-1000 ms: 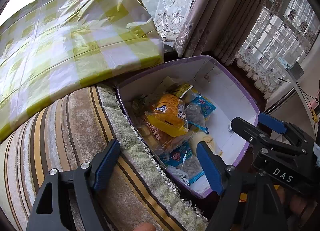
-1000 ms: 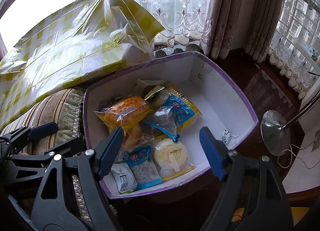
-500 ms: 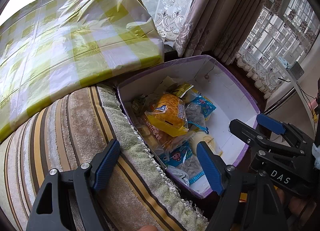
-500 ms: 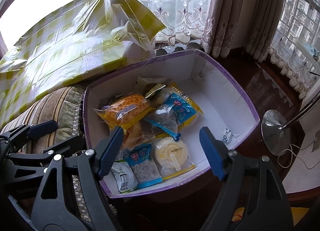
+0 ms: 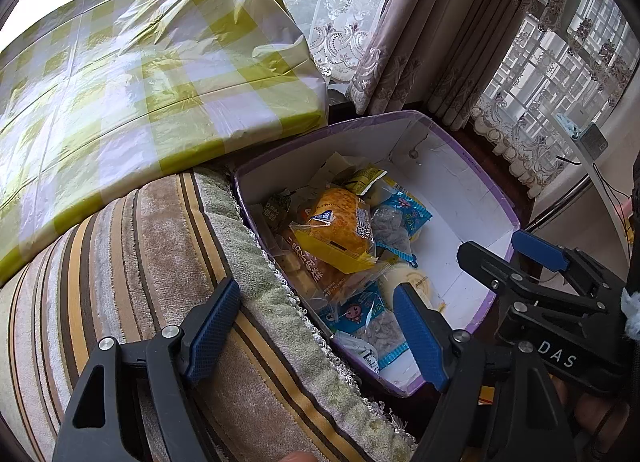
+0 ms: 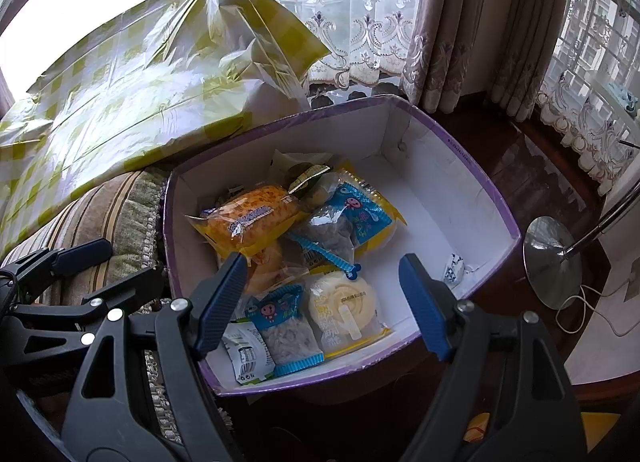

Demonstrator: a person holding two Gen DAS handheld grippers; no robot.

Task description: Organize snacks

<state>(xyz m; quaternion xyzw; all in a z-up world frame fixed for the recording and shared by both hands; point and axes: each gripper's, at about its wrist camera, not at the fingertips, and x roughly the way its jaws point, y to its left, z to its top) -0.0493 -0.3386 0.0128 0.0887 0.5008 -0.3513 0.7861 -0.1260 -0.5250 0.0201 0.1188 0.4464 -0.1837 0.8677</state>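
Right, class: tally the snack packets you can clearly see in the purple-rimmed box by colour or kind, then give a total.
Blue-topped packets: 2
Orange bread packets: 2
Pale round cake packet: 1
Small white packet: 1
Tiny blue-and-white wrapper: 1
Total: 7. Those half buried at the back are not counted.

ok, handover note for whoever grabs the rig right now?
Left gripper: open, empty, hovering over the striped cushion by the box's edge.
Right gripper: open, empty, above the near end of the box.
Purple-rimmed box: snacks heaped at its cushion end: orange bread pack, blue-topped packs, round yellow cake. A small wrapper lies alone at the bare end.
Done: nothing picked.
Left: sort every pack.
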